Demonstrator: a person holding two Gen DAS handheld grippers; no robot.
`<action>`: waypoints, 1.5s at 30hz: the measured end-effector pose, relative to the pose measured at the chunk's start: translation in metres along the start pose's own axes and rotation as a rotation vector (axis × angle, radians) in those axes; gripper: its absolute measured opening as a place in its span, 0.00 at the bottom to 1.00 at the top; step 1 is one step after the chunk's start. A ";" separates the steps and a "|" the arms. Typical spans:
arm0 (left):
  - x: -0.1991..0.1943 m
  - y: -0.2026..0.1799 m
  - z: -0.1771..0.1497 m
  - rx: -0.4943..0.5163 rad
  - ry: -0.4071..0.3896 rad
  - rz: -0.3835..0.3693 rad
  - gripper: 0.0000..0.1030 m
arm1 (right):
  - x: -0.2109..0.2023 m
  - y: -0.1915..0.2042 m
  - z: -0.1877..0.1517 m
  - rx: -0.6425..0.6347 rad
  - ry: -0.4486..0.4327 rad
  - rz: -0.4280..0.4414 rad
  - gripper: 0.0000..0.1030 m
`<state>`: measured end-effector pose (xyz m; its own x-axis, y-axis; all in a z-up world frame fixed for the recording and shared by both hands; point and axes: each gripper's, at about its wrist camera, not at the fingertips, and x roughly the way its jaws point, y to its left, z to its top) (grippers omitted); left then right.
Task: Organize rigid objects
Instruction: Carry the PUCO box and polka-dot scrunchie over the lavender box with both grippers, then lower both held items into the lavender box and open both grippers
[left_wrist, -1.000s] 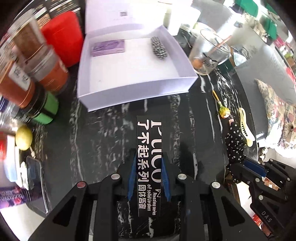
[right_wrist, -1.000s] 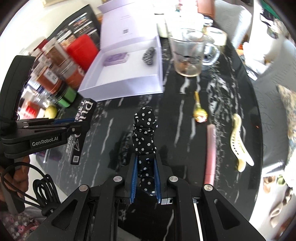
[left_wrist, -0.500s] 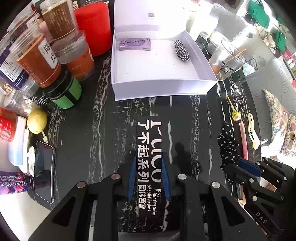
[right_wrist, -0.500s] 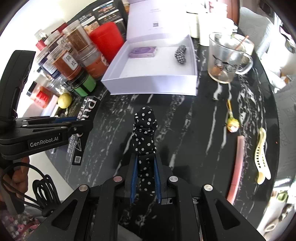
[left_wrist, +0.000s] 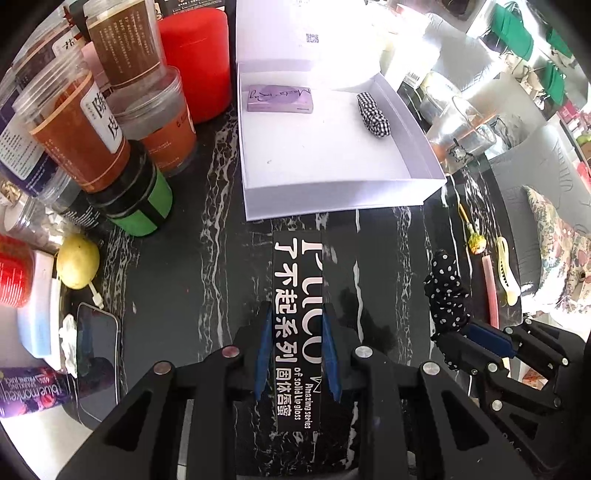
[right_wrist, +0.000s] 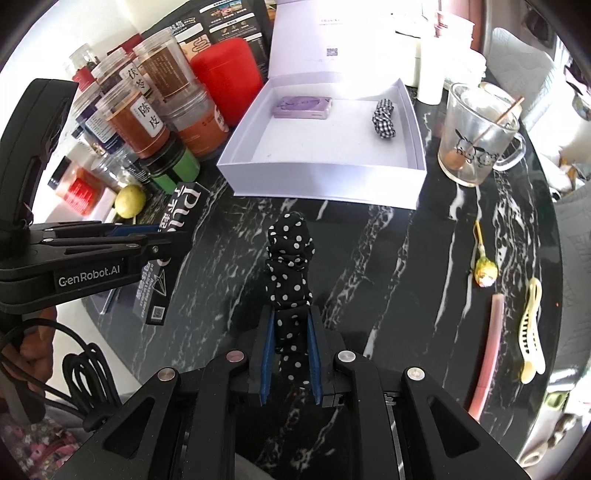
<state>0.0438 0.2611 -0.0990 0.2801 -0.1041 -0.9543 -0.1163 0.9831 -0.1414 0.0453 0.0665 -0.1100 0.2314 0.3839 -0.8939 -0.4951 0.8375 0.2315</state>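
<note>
Left gripper: clenched on a black lip-gloss carton, long and flat, white lettering. The carton runs lengthwise between the blue pads and projects forward well past the fingertips, its far end near the front wall of the white box. Seen from the right wrist, the carton is raised off the black marble table.

Right gripper: clenched on a black polka-dot scrunchie, bunched upright between the blue pads, with most of its bulk standing out beyond the fingertips. It sits to the right of the carton, apart from it.

White box: open, lid standing up at the back, on the table ahead of both grippers. Contents: a lilac flat case at the rear left; a black-and-white checked scrunchie at the rear right. The two are well apart.

Table, left of box: a red canister, clear jars with brown contents, a green-banded jar, a yellow-green fruit, a phone.

Table, right of box: a glass mug, a wrapped lollipop, a pink stick, a cream hair claw.
</note>
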 end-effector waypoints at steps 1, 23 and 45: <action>0.000 0.001 0.002 0.000 -0.004 -0.003 0.24 | 0.001 0.000 0.003 0.000 0.001 -0.003 0.16; 0.004 -0.007 0.078 0.092 -0.026 -0.063 0.24 | 0.012 -0.017 0.063 0.036 -0.008 -0.053 0.16; 0.022 -0.006 0.147 0.094 -0.070 -0.047 0.24 | 0.032 -0.040 0.128 0.035 -0.013 -0.071 0.16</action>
<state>0.1906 0.2752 -0.0807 0.3490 -0.1429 -0.9262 -0.0127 0.9875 -0.1572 0.1797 0.0951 -0.0993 0.2758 0.3273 -0.9038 -0.4477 0.8758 0.1805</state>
